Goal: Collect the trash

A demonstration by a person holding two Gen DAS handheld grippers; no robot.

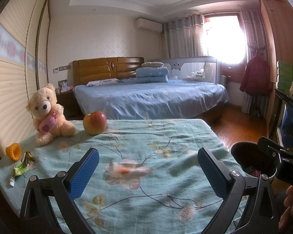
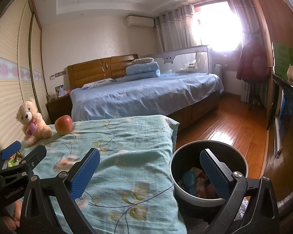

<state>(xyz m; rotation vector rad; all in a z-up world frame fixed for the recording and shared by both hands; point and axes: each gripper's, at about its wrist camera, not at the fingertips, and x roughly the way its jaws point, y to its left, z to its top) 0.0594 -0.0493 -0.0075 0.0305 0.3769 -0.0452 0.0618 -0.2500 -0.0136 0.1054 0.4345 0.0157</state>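
Note:
A crumpled green wrapper [image 1: 22, 166] lies at the left edge of the floral cloth-covered table [image 1: 146, 136], with a small white scrap [image 1: 12, 181] beside it. My left gripper [image 1: 147, 159] is open and empty above the cloth, right of the wrapper. A round bin [image 2: 208, 172] with several pieces of trash inside stands on the floor off the table's right edge; it also shows in the left wrist view [image 1: 252, 159]. My right gripper [image 2: 149, 163] is open and empty, one finger over the cloth and one over the bin. The wrapper [image 2: 13, 159] peeks out behind the left gripper.
A teddy bear [image 1: 46, 113], an apple [image 1: 94, 122] and an orange hair tie [image 1: 13, 151] sit on the table's far left. A bed [image 1: 150, 95] lies beyond. Wood floor [image 2: 224, 124] runs right of the table, with a dark cabinet [image 2: 287, 101] at far right.

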